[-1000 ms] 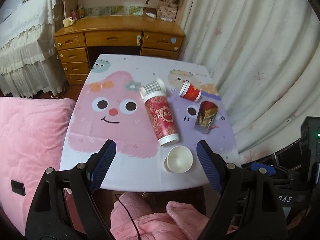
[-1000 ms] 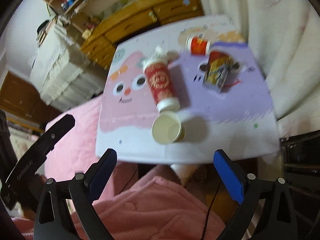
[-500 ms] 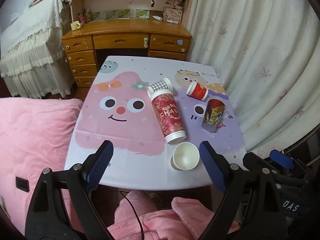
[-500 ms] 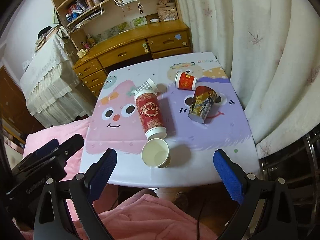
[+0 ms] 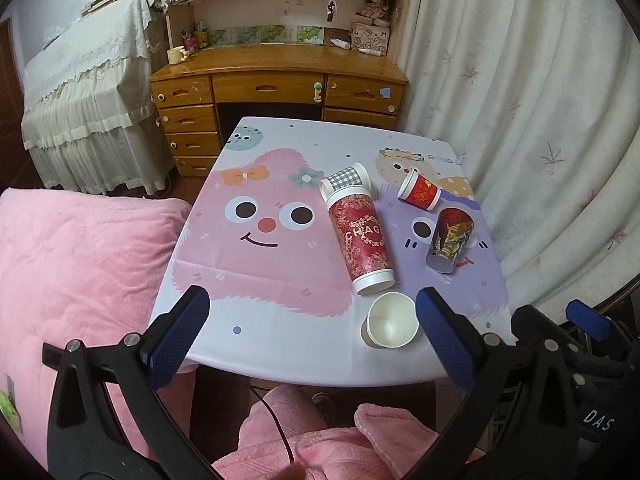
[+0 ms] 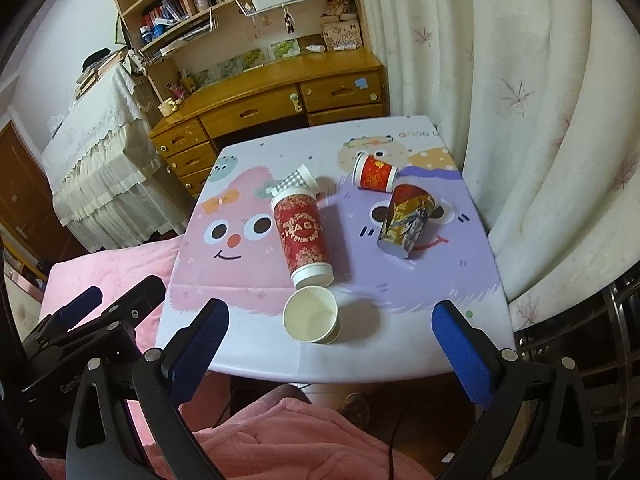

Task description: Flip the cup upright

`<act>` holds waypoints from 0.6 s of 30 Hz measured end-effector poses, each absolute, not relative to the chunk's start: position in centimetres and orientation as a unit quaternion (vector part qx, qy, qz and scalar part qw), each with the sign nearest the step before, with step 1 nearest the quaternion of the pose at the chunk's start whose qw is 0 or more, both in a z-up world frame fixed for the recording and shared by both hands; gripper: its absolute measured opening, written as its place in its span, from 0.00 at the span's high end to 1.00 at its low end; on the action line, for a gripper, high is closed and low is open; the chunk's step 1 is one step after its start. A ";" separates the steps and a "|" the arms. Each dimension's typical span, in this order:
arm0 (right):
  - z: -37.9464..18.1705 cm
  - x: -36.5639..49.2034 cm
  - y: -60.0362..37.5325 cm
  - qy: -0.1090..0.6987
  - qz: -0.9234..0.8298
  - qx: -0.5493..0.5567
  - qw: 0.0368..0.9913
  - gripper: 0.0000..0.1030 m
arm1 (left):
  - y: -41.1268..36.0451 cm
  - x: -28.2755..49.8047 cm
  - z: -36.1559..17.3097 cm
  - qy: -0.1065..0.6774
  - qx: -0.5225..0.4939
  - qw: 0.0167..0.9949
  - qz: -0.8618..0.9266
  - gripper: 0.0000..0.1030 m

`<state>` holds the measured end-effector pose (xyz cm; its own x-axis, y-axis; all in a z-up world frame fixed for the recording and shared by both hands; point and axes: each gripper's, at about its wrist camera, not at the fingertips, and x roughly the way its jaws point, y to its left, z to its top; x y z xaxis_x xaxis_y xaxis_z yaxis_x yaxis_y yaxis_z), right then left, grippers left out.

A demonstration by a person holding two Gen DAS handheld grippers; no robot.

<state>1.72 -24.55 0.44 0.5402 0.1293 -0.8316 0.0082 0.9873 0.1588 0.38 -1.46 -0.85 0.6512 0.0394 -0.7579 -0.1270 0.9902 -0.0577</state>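
Observation:
Several paper cups lie on their sides on the small cartoon-print table (image 5: 248,280) (image 6: 400,344). A plain white cup (image 5: 390,320) (image 6: 311,315) lies nearest, mouth toward me. A tall red cup (image 5: 361,237) (image 6: 303,235) lies behind it, with a grey checked cup (image 5: 345,177) (image 6: 298,179) at its far end. A small red cup (image 5: 419,195) (image 6: 375,174) and a red-gold printed cup (image 5: 449,239) (image 6: 406,221) lie to the right. My left gripper (image 5: 310,334) and right gripper (image 6: 331,346) are both open and empty, held above the table's near edge.
A pink bed (image 5: 76,276) lies left of the table. A wooden desk (image 5: 280,76) with shelves stands behind it. White curtains (image 5: 520,100) hang on the right. A pink-robed lap (image 6: 280,440) is below the grippers. The other gripper's body shows at lower left of the right wrist view (image 6: 80,340).
Both views have steadied and tilted upward, showing more of the desk and shelves. The cups have not moved. Both grippers stay open.

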 end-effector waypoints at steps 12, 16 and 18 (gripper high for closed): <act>0.1 1.6 -25.4 0.487 0.032 0.081 0.869 0.00 | -2.0 0.1 -0.7 0.408 -0.051 0.911 0.042 0.01; 0.1 1.6 -25.7 0.487 0.029 0.087 0.869 0.00 | -2.1 -0.2 -0.7 0.406 -0.051 0.911 0.040 0.01; 0.1 1.6 -25.7 0.487 0.029 0.089 0.868 0.00 | -2.1 -0.2 -0.7 0.407 -0.052 0.911 0.039 0.01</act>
<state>1.56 -25.71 0.06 0.5240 0.1362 -0.8407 0.0371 0.9826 0.1823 -0.24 -2.14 -0.75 0.6657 0.0295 -0.7456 -0.1136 0.9916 -0.0622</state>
